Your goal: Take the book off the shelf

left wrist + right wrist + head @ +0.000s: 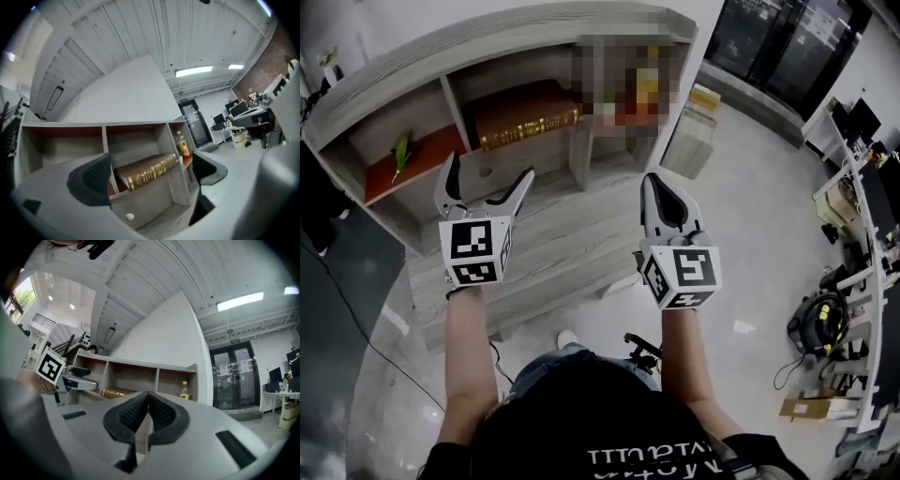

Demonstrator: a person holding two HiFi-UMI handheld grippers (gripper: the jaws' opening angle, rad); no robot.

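Note:
A brown book (523, 114) with gilt lettering on its spine lies flat in the middle compartment of a grey wooden shelf unit (487, 42). The same book (146, 170) shows between the jaws in the left gripper view, still some way off. My left gripper (487, 187) is open and empty, held in front of and below the book. My right gripper (664, 207) is shut with nothing in it, to the right, in front of the shelf's lower ledge. In the right gripper view the book (112, 393) appears at the left, behind the left gripper (70, 380).
A yellow-capped drink bottle (182, 145) stands in the right compartment. A green object (399, 154) lies in the left compartment. A small white knob (129, 217) sits on the lower front. Desks and cables (848, 216) fill the right side of the room; glass doors (233, 376) stand beyond.

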